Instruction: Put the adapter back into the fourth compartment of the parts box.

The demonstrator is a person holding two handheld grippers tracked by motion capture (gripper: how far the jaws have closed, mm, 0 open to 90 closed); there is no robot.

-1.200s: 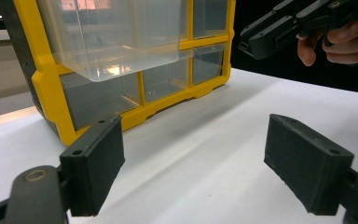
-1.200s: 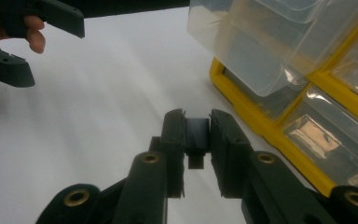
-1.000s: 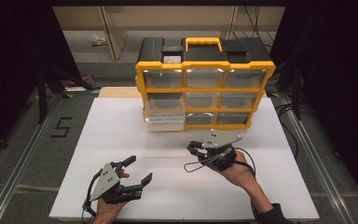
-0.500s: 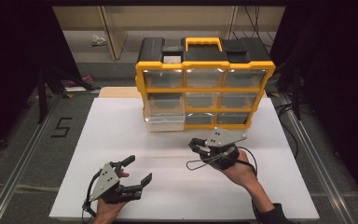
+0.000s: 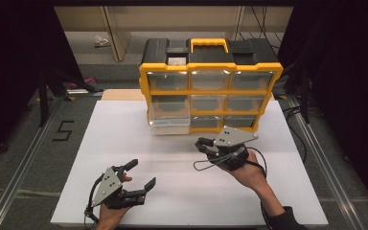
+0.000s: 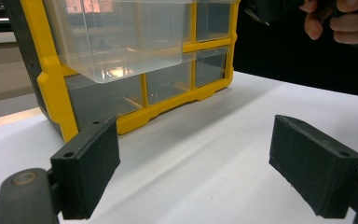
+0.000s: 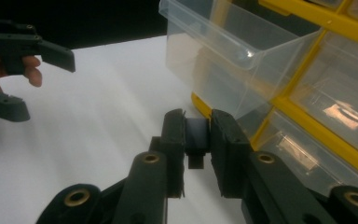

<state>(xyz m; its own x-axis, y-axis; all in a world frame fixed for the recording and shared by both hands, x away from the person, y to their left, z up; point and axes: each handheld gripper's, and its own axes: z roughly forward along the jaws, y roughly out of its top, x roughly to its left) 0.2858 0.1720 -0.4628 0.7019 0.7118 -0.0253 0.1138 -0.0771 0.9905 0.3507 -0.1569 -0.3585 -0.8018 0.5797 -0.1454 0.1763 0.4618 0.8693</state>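
Observation:
A yellow and black organizer (image 5: 211,91) with clear drawers stands at the back of the white table (image 5: 124,139). Its lower left drawer (image 5: 169,122) is pulled out, and looks empty in the left gripper view (image 6: 121,37). My right gripper (image 5: 202,143) hovers just in front of the organizer's bottom row, a little right of that drawer. In the right gripper view it (image 7: 196,128) is shut on a small dark grey block (image 7: 196,135), with the open drawer (image 7: 223,51) close ahead. My left gripper (image 5: 143,173) rests near the front left, open and holding nothing (image 6: 193,163).
The table's front edge (image 5: 187,224) lies just behind my hands. A bare white surface stretches between the two grippers and left of the organizer. Metal rails (image 5: 24,158) run along both sides of the table. A cable (image 5: 206,165) loops from the right gripper.
My right gripper has edged slightly forward toward the organizer, still shut on the block. The left gripper has stayed where it was.

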